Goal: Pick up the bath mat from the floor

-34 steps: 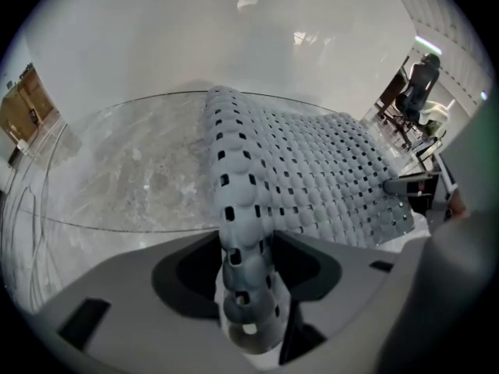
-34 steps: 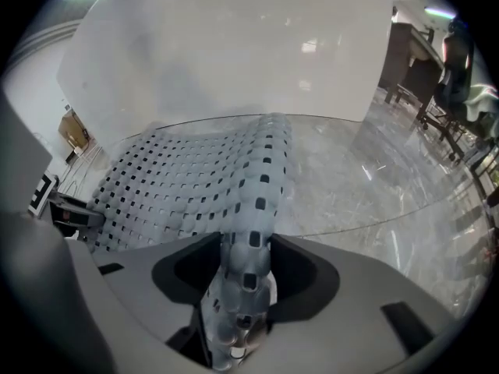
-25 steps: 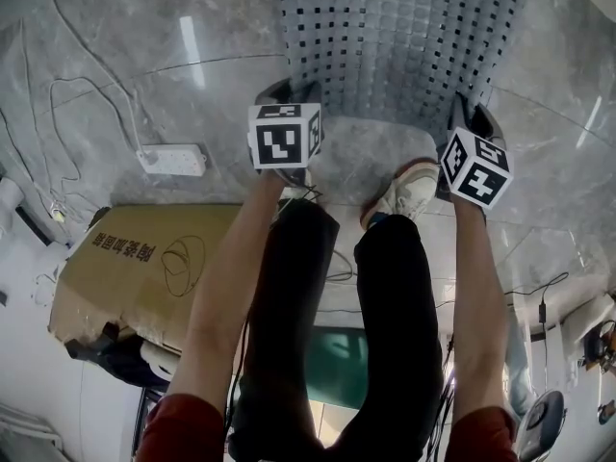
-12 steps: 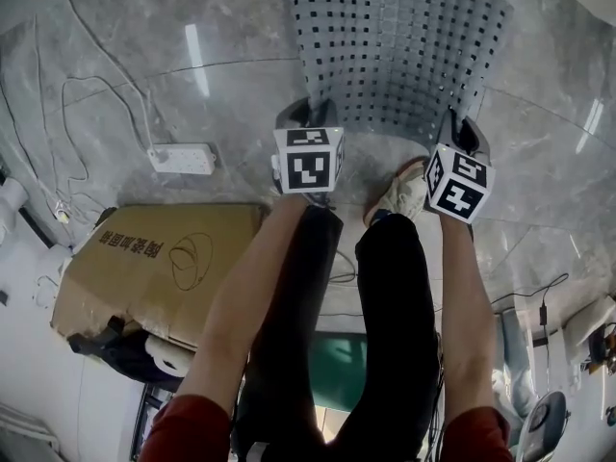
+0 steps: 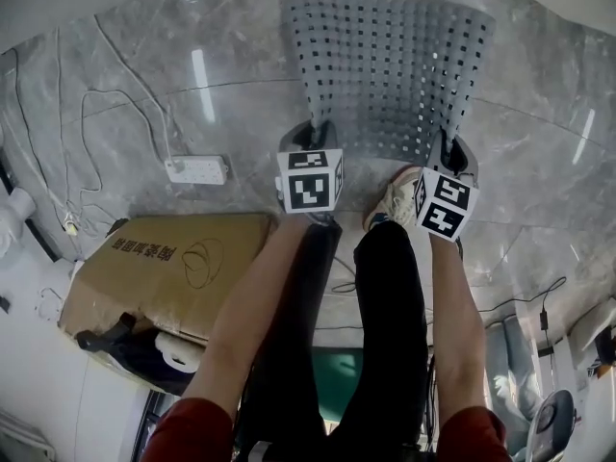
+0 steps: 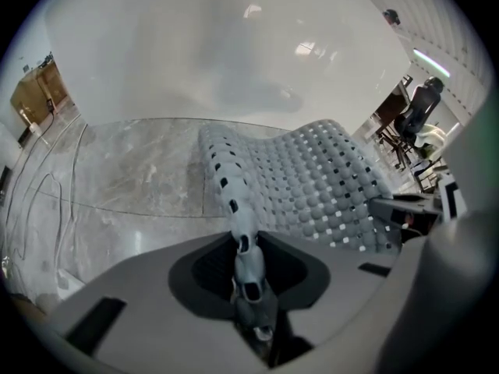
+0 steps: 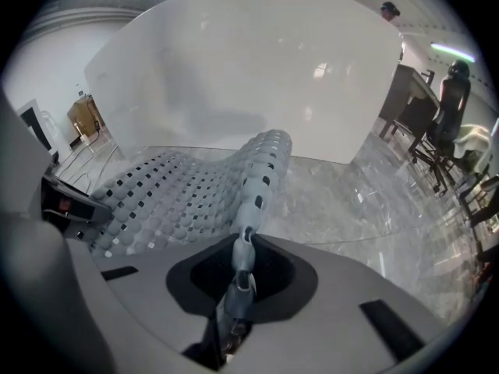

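I'm looking down on a grey marbled floor [image 5: 539, 142], which fills most of the head view. In both gripper views a plain white wall [image 7: 249, 68] stands at its far edge.

The bath mat [image 5: 385, 56] is the next biggest thing. It is grey, studded with bumps and pierced with rows of small square holes. It stretches from my two grippers toward that wall, and its near edge is held at the two near corners. It sags a little between the two holds. I cannot tell whether its far end rests on the floor.

A flattened brown cardboard box [image 5: 164, 268] lies on the floor at the left of the head view, well apart from the mat. The person's legs [image 5: 385, 335], in black trousers, stand between the two forearms.

The left gripper [image 5: 318, 133] points steeply down at the mat's near left corner. In its own view the jaws have just been closing, and they pinch a fold of the mat's edge [image 6: 234, 209] between them. The right gripper [image 5: 452, 152] is at the near right corner. Its jaws have also drawn in and are pressed on the mat's edge [image 7: 253, 201], which runs up out of the pinch.

A pale shoe [image 5: 397, 200] shows just beside the right gripper's marker cube. A white power strip [image 5: 195, 169] lies on the floor left of the left gripper, and thin white cables [image 5: 96, 114] loop away from it.
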Tool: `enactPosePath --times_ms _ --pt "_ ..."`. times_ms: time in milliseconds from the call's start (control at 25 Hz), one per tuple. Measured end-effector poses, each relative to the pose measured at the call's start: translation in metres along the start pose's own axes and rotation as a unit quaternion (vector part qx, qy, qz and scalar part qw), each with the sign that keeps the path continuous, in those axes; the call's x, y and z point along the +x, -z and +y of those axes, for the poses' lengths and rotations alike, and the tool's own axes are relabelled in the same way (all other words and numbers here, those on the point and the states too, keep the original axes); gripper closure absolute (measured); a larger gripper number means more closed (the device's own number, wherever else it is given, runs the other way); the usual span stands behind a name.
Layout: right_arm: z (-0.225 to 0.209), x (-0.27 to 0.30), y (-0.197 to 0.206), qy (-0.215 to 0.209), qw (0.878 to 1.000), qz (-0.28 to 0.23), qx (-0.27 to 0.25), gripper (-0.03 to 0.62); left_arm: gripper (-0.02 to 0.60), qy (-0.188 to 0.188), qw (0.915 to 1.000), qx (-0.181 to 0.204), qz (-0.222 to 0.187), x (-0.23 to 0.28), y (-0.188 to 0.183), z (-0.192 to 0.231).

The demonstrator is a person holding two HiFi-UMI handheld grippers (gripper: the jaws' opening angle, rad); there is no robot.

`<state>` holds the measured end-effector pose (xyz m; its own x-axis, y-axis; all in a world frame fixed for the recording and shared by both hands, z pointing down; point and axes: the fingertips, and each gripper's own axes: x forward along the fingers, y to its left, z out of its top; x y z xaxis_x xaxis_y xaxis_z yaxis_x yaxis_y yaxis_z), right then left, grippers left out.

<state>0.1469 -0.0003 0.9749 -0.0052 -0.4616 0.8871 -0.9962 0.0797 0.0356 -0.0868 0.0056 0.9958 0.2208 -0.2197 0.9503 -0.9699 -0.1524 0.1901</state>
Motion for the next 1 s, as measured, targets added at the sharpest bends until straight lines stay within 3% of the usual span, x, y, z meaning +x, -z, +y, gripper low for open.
enactPosePath --times_ms 480,680,1000 --pt "-0.006 -0.098 -0.094 0.005 0.998 -0.068 -0.012 0.548 0.497 -0.004 0.9982 0.002 -0.06 -0.116 -0.064 -0.022" --pt "-0.008 -0.149 -0.133 0.005 0.995 -0.1 -0.016 0.548 0.498 0.0 0.9958 -0.007 -0.091 -0.178 -0.09 -0.033" --pt "-0.015 -0.252 -0.192 0.005 0.99 -0.144 -0.006 0.548 0.499 -0.014 0.9895 0.013 -0.144 -0.294 -0.135 -0.058"
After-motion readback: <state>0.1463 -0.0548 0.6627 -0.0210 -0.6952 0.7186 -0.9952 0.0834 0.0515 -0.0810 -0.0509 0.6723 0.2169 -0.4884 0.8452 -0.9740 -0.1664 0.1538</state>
